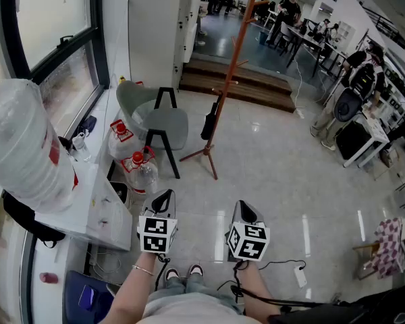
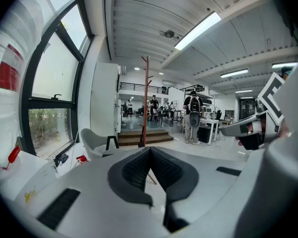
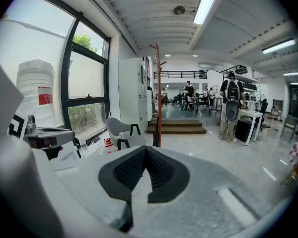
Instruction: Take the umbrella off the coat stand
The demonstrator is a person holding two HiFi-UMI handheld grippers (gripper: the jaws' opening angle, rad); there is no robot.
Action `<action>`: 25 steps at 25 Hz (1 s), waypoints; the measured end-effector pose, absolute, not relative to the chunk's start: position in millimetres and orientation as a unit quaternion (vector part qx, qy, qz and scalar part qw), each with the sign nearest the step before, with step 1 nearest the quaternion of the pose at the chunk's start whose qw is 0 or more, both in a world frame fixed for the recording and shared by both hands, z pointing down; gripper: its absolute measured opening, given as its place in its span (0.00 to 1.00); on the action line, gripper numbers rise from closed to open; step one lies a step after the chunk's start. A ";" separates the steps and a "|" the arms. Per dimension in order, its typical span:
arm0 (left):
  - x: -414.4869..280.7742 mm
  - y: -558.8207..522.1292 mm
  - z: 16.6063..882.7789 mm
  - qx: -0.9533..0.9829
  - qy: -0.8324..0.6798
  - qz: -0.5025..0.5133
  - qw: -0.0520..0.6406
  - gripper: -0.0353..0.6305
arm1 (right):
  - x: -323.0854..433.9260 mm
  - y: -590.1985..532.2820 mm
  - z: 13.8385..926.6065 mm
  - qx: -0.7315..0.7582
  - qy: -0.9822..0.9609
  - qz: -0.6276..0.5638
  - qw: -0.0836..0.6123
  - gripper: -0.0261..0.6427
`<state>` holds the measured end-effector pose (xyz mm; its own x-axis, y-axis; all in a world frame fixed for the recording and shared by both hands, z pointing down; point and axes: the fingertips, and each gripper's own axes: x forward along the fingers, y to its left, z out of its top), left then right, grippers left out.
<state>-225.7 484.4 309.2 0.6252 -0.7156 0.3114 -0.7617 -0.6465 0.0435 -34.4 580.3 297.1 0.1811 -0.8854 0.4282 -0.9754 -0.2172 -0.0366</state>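
Both tools sit at the bottom of the head view. The left tool [image 1: 163, 196] and right tool [image 1: 244, 209] each have their jaws closed together with nothing between them. The black folded umbrella [image 1: 210, 122] hangs low on the slim red-brown wooden coat stand [image 1: 231, 66], centre of frame and well apart from both tools, not reached yet. Likely risks: the stand looks light on thin splayed legs, so a sideways tug could tip it. The umbrella's loop may snag on its peg. The grey shell chair [image 1: 158, 117] just left of the stand crowds the approach.
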 end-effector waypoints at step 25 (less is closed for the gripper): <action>-225.6 431.9 338.0 0.899 -0.398 0.161 0.088 0.06 | -29.1 525.5 323.5 0.769 -0.594 0.207 0.114 0.05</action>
<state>-225.6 431.9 338.0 0.6307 -0.6873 0.3604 -0.7443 -0.6671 0.0303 -29.1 525.5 323.5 0.2094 -0.8656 0.4548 -0.9605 -0.2692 -0.0701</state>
